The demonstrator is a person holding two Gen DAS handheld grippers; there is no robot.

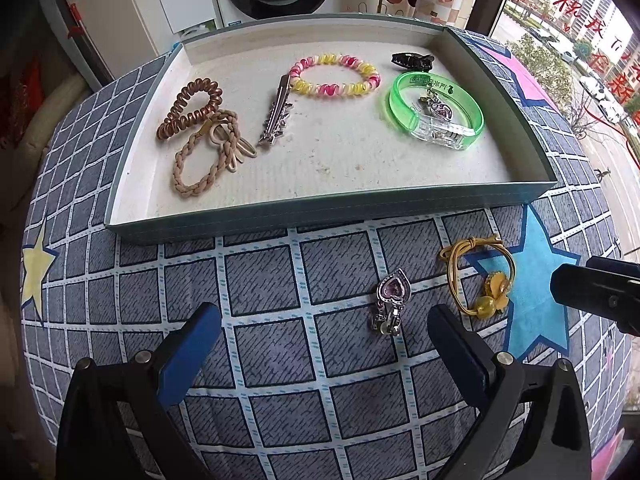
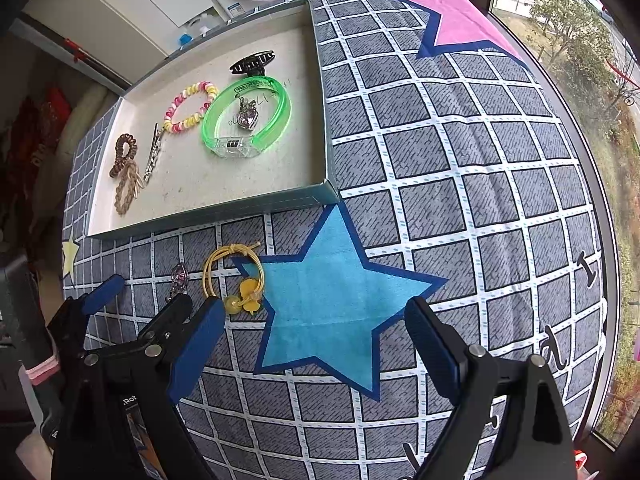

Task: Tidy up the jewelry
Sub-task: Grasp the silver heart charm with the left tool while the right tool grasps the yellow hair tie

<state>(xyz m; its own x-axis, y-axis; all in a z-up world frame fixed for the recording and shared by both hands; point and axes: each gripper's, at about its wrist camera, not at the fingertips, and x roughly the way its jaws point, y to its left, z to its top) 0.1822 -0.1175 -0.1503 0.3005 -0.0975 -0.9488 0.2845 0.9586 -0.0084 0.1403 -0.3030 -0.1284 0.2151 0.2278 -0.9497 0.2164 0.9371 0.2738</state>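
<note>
Both grippers are hanging over the checked tablecloth [image 1: 260, 280], pointing steeply down. The left gripper [image 1: 324, 340] is sitting at the bottom of its own view with its jaws spread wide and nothing between them but cloth. Just above its right finger, slightly inside the gap, the heart-shaped purple clip [image 1: 390, 300] is lying on the cloth, untouched. To the right of that, the yellow hair tie [image 1: 478, 276] with its flower charm is resting half on the blue star [image 1: 536, 300].

In the right wrist view, the right gripper [image 2: 316, 344] is also standing wide apart, empty, hovering over the blue star in the lower middle of the frame. The yellow hair tie is lying just above its left finger.

The tray [image 1: 320, 210] is filling the upper half of the left view. Inside it, from left to right: a brown coil tie [image 1: 188, 108], a braided beige tie [image 1: 208, 156], a silver clip [image 1: 276, 114], a pink-and-yellow coil tie [image 1: 334, 76], a green bangle [image 1: 436, 110] ringed around a small charm, and a black claw clip [image 1: 412, 60] at the upper right.
</note>
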